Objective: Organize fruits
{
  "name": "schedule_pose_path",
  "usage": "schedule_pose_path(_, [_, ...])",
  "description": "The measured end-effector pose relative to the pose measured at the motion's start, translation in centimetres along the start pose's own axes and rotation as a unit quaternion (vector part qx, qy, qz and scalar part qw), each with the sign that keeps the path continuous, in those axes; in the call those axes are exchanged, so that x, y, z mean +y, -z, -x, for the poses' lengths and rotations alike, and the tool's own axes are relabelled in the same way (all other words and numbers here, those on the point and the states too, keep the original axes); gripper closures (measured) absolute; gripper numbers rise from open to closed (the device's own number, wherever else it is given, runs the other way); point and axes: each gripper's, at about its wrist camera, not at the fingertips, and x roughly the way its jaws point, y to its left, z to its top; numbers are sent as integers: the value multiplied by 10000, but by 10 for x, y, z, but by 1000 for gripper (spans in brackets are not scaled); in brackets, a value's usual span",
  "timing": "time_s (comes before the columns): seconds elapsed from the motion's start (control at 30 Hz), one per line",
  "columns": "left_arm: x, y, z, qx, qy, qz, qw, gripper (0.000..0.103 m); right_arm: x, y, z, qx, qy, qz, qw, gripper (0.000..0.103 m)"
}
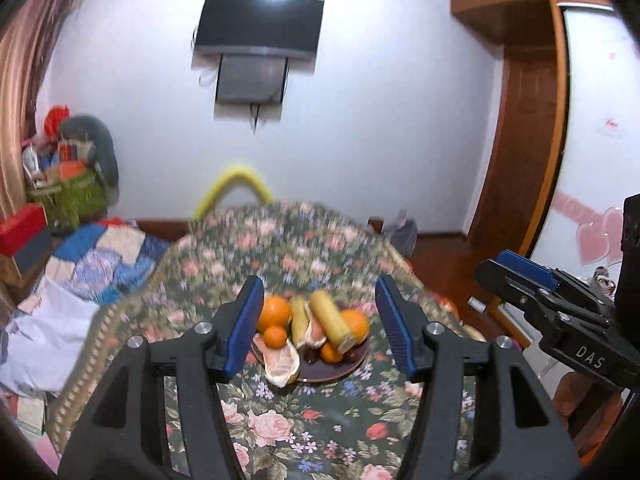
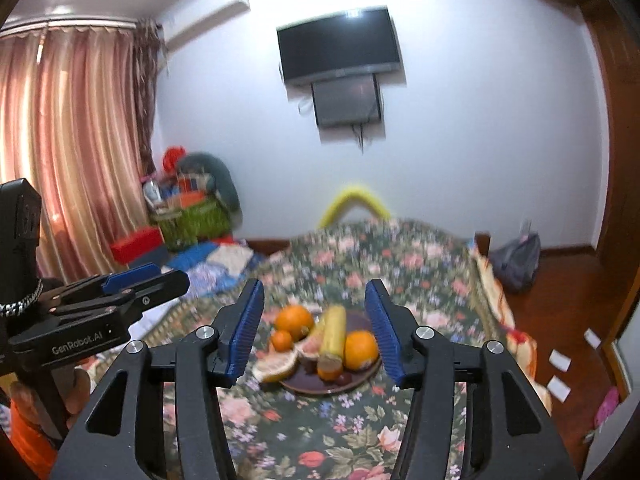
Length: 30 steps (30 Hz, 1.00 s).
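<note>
Both claws, left claw point(image 1: 316, 320) and right claw point(image 2: 314, 324), hang spread wide and empty above the floral-covered counter point(image 1: 320, 432), framing the dark round plate point(image 1: 358, 358) at lower centre, where oranges point(image 1: 274, 312), yellow bananas point(image 1: 330, 318) and peeled pomelo pieces point(image 1: 282, 364) lie heaped, apparently aligned for reaching.

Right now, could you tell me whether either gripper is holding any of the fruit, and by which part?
Nothing is held. The left gripper and right gripper are both open, short of the fruit plate.
</note>
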Motion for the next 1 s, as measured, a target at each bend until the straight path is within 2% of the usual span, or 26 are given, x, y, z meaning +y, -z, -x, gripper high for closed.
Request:
schedule_pose_path(0.1, [-8, -6, 34, -367, 7, -137, 9992, 33, 13, -8, 26, -272, -3, 46, 9996, 49])
schedule_pose_path(0.17, [-12, -7, 56, -620, -38, -192, 9979, 24, 21, -11, 41, -438, 26, 72, 9990, 38])
schedule_pose_path(0.2, [-13, -7, 62, -683, -48, -201, 9974, 19, 25, -12, 49, -534, 73, 89, 9985, 36])
schedule_pose_path(0.33, [-14, -9, 85, -844, -53, -190, 9962, 8, 37, -11, 66, -811, 296, 145, 9962, 16])
schedule_pose_path(0.47, [-12, -9, 98, -926, -95, -155, 9955, 4, 42, -8, 74, -1013, 446, 91, 9938, 0])
schedule_pose_path(0.53, [-12, -7, 105, -960, -132, -159, 9952, 1, 43, -6, 75, -1059, 513, 93, 9930, 0])
schedule_pose_path(1.0, [-15, 0, 112, -934, -168, -249, 9952, 0, 47, 2, 86, -1011, 594, 118, 9930, 0])
